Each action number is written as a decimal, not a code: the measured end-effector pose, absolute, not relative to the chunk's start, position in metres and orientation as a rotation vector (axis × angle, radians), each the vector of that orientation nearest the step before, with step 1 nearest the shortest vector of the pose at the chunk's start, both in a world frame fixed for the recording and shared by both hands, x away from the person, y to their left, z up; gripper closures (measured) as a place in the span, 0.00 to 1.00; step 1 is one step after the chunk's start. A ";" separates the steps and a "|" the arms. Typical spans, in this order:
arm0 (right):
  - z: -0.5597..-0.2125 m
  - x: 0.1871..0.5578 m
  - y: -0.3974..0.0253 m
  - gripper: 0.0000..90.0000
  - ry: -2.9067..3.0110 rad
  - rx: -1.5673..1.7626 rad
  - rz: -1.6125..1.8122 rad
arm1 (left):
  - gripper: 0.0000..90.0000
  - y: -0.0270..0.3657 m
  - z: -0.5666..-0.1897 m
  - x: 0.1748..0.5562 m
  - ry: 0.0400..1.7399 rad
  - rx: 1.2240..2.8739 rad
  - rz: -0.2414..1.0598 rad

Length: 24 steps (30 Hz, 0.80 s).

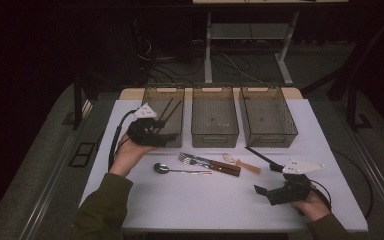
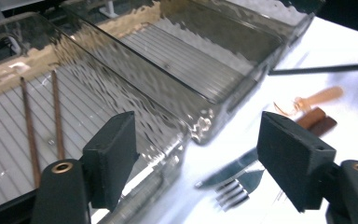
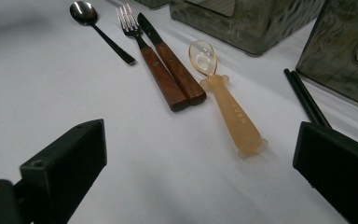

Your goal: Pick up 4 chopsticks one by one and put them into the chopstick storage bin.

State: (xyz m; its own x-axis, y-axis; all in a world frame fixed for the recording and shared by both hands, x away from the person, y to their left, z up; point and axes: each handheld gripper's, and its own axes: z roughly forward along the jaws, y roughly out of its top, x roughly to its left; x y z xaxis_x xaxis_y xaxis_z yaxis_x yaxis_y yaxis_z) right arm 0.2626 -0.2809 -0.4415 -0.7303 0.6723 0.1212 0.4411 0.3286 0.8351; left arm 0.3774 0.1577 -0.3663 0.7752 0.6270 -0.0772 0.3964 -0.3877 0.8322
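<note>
Both sets of jaws stand wide and hold nothing; the left gripper [image 1: 147,131] hangs over the near end of the left bin [image 1: 151,94], where a pair of brown chopsticks [image 2: 44,116] already lies on the ribbed floor; the right gripper [image 1: 280,192] rests low near the table's front edge, its jaws facing the loose cutlery.

That cutlery lies on the white table [image 1: 200,205] in front of the bins: a metal spoon [image 3: 95,25], a fork [image 3: 142,44] and a knife [image 3: 168,53] with wooden handles pressed side by side, a clear orange spoon [image 3: 228,102] just beside them, and black chopsticks [image 3: 305,98] near the right bin [image 1: 290,134]; the middle bin [image 1: 215,140] looks empty.

The fork and knife touch along their handles, so I'd judge a grab at one could drag or pinch both; the black chopsticks are thin and flat on the cloth, so jaws closing a little high could slip off, or lift one and leave its mate; the bin walls are close, and a careless swing might knock them.
</note>
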 end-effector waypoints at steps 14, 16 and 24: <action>-0.442 0.263 -0.281 0.03 2.345 1.010 1.348 | 0.19 0.157 -0.397 0.329 0.734 2.020 0.301; -0.442 0.263 -0.281 0.03 2.345 1.011 1.350 | 0.17 0.157 -0.400 0.323 0.719 2.024 0.294; -0.441 0.262 -0.281 0.03 2.347 1.017 1.354 | 0.14 0.157 -0.412 0.300 0.695 2.020 0.285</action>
State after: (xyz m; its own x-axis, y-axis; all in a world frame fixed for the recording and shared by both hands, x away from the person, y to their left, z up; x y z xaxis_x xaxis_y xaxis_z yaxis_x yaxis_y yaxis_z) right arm 0.2618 -0.2806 -0.4413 -0.7265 0.6757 0.1253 0.4468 0.3258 0.8332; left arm 0.2997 0.1571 -0.4117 0.8113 0.5796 -0.0766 0.3589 -0.3904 0.8478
